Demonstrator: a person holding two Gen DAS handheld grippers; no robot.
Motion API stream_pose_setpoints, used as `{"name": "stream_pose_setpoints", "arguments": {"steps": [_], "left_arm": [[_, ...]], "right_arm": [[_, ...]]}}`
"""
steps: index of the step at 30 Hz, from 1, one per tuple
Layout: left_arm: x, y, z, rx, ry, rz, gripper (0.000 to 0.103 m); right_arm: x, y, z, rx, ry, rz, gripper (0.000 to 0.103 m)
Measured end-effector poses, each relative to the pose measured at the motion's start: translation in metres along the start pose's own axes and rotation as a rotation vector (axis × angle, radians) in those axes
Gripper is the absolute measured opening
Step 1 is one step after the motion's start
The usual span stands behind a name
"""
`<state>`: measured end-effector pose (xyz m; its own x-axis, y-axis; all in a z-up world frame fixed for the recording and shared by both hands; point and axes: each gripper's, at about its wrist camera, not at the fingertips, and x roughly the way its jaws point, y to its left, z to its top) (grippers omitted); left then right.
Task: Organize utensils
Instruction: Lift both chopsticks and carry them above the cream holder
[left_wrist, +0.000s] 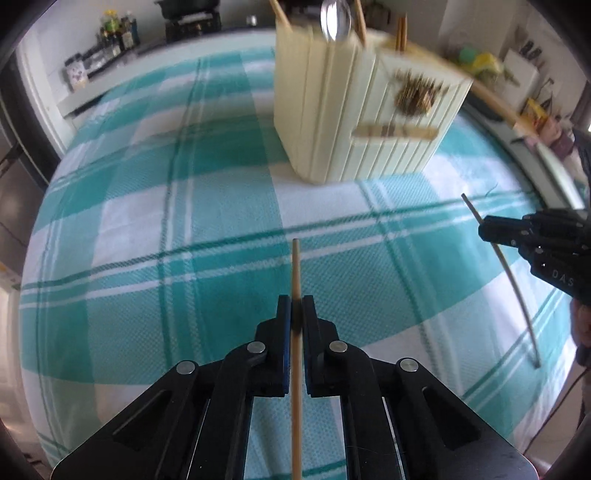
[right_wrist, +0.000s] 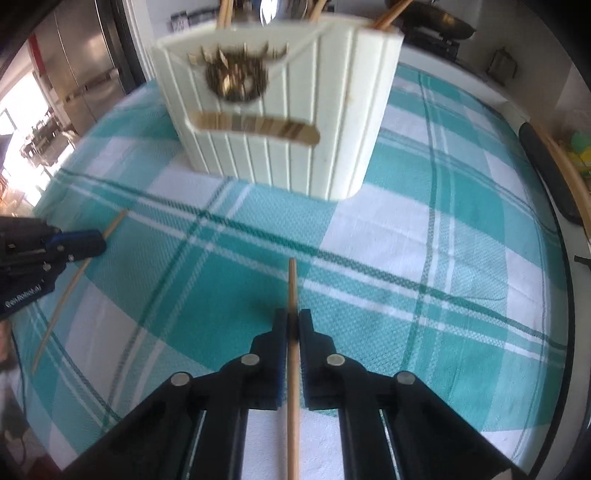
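Left claw (left_wrist: 295, 306) is clamped on a chopstick (left_wrist: 295, 280), stick running straight out between my jaws, tip forward and off the cloth (left_wrist: 147, 221). Holding it lengthwise should let me drop it end-first. Ahead stands the holder (left_wrist: 354, 118), upright, with chopsticks and a spoon (left_wrist: 335, 18) already in its top. Right claw (right_wrist: 293, 321) is likewise pinched on a second chopstick (right_wrist: 292, 288), same lengthwise hold. Both sticks sit short of the holder; I judge insertion comes next.

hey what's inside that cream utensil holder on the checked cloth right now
Sticking out of the utensil holder: several wooden chopsticks and a metal spoon. Its walls hide their lower ends and anything else inside.
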<state>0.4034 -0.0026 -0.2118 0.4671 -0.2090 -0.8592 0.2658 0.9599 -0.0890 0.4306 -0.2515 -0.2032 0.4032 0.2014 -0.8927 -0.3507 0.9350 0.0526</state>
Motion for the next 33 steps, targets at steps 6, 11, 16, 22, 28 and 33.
{"name": "stream_pose_setpoints", "arguments": {"steps": [6, 11, 16, 22, 28, 33], "left_arm": [[-0.090, 0.010, -0.008, -0.047, -0.226, -0.106, 0.004], [-0.144, 0.014, -0.016, -0.059, -0.351, -0.157, 0.004], [-0.165, 0.015, -0.019, -0.080, -0.410, -0.184, 0.004], [-0.188, 0.010, -0.015, -0.070, -0.469, -0.194, 0.004], [-0.201, 0.012, 0.007, -0.054, -0.474, -0.179, 0.004], [-0.221, 0.015, 0.043, -0.046, -0.530, -0.171, 0.004]], "right_arm": [[-0.097, -0.001, -0.009, 0.017, -0.250, 0.109, 0.006], [-0.152, 0.006, -0.023, 0.001, -0.362, 0.144, 0.006], [-0.175, 0.012, -0.033, 0.006, -0.448, 0.144, 0.006], [-0.197, 0.012, -0.030, 0.003, -0.525, 0.128, 0.006], [-0.209, 0.000, -0.011, 0.006, -0.527, 0.095, 0.006], [-0.220, -0.016, 0.018, 0.011, -0.545, 0.058, 0.006]]}}
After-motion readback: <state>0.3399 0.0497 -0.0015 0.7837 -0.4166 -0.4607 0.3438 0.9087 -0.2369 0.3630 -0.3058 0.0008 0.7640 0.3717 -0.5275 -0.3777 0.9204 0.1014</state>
